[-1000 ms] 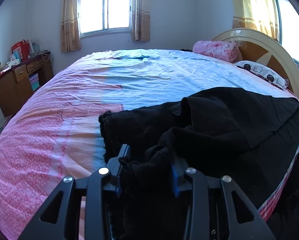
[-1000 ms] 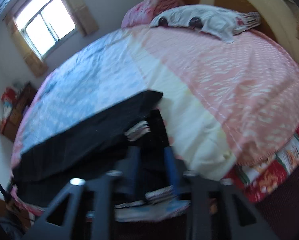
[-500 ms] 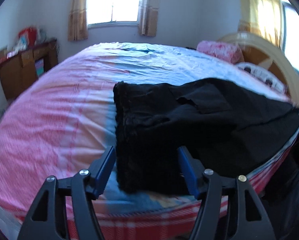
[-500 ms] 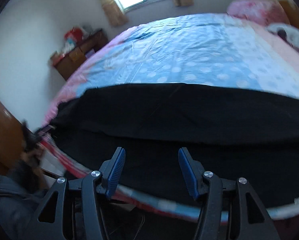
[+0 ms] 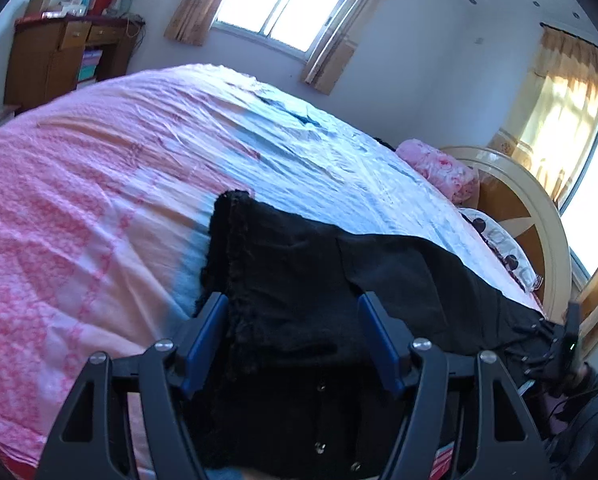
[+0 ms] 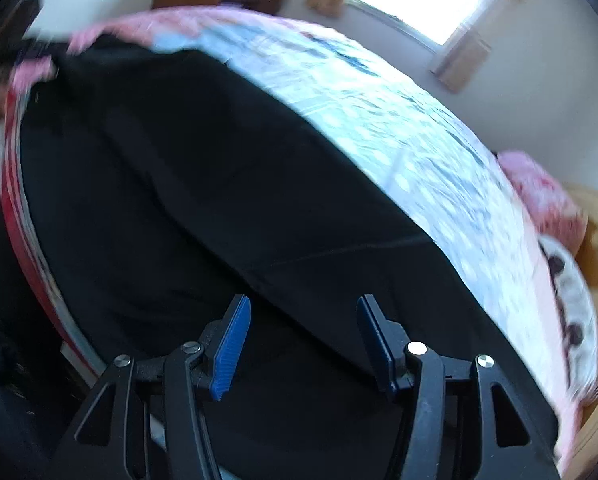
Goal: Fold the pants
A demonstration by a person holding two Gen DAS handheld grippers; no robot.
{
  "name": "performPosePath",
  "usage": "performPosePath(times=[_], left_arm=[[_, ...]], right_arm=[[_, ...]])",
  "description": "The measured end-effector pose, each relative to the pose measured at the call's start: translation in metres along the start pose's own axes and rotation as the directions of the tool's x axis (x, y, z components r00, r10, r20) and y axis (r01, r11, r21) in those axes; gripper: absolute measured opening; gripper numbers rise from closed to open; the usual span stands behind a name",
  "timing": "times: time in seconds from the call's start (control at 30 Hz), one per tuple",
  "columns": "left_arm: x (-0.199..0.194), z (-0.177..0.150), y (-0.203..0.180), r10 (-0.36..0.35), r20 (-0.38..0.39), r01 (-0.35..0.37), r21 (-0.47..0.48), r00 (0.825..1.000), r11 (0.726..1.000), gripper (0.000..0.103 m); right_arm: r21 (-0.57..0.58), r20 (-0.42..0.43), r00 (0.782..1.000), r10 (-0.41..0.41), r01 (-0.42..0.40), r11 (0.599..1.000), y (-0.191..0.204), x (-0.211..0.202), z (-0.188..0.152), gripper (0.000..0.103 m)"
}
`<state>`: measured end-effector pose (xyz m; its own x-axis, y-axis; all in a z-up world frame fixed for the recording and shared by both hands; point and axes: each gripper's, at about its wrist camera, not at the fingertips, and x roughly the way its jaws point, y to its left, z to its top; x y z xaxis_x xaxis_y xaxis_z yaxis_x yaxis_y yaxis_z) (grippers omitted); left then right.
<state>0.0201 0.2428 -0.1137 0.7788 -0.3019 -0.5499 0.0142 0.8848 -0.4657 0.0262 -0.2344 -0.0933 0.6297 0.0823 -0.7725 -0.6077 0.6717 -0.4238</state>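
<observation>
Black pants (image 5: 323, 280) lie stretched along the near edge of the bed, their frayed end toward the pink part of the cover. They also fill the right wrist view (image 6: 187, 208). My left gripper (image 5: 293, 316) is open and empty, hovering over that frayed end. My right gripper (image 6: 303, 320) is open and empty above the other stretch of the pants. The right gripper also shows at the far right of the left wrist view (image 5: 567, 344), too dark to read there.
The bed (image 5: 79, 184) has a pink and light blue cover. Pillows (image 5: 439, 168) lie by the wooden headboard (image 5: 539, 216). A wooden cabinet (image 5: 55, 60) stands by the far wall under a window (image 5: 287, 0). The bed edge (image 6: 23, 196) runs close below the pants.
Both grippers were shut on the pants a second ago, then let go and opened. The pants now lie flat on the bed. Both grippers have drawn back and tilted.
</observation>
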Motion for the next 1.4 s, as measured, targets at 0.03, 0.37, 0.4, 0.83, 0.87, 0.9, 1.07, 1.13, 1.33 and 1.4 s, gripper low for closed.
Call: performPosePath(times=[0.03,0.37,0.4,0.83,0.87,0.9,1.07,1.13,1.33,1.4], left_arm=[[0.003,-0.001,0.000,-0.002,-0.008,0.002,0.000,1.000,1.000,0.068],[0.007,0.001,-0.006,-0.044,-0.033,0.044,0.001,0.998,0.999,0.042],[0.009,0.001,-0.005,-0.045,-0.042,0.045,0.001,0.998,0.999,0.036],[-0.023,0.011,-0.012,-0.043,0.011,0.042,0.063,0.999,0.997,0.008],[-0.026,0.013,-0.009,-0.040,0.015,0.040,0.050,0.999,0.998,0.008],[-0.030,0.014,-0.005,-0.045,0.017,0.044,0.034,0.999,0.998,0.008],[-0.033,0.007,0.011,-0.055,-0.035,0.055,-0.003,0.998,0.999,0.008],[-0.027,-0.003,0.015,-0.040,-0.075,0.039,-0.012,0.996,0.999,0.008],[-0.025,-0.028,0.029,-0.022,-0.093,0.017,-0.049,0.995,0.999,0.008],[-0.023,-0.031,0.029,-0.012,-0.098,0.008,-0.042,0.995,0.999,0.008]], right_arm=[[-0.028,0.001,1.000,-0.002,0.002,1.000,0.005,0.004,0.001,0.057],[-0.118,0.020,0.999,-0.036,0.038,0.992,0.018,0.015,0.003,0.025],[-0.123,0.019,0.999,-0.036,0.039,0.992,0.020,0.014,0.001,0.023],[-0.058,0.070,0.998,-0.004,0.008,0.998,0.019,-0.025,0.001,0.003],[-0.041,0.066,0.998,0.020,-0.017,0.999,0.017,-0.031,-0.002,0.003],[-0.030,0.067,0.997,0.031,-0.029,0.999,0.016,-0.037,-0.006,0.003],[-0.003,0.063,0.994,0.093,-0.093,0.996,0.019,-0.060,-0.022,0.003],[-0.014,0.050,0.992,0.119,-0.118,0.993,0.026,-0.063,-0.029,0.003],[-0.063,-0.020,0.987,0.159,-0.159,0.985,0.042,-0.039,-0.039,0.003],[-0.058,-0.041,0.983,0.178,-0.180,0.982,0.040,-0.035,-0.038,0.003]])
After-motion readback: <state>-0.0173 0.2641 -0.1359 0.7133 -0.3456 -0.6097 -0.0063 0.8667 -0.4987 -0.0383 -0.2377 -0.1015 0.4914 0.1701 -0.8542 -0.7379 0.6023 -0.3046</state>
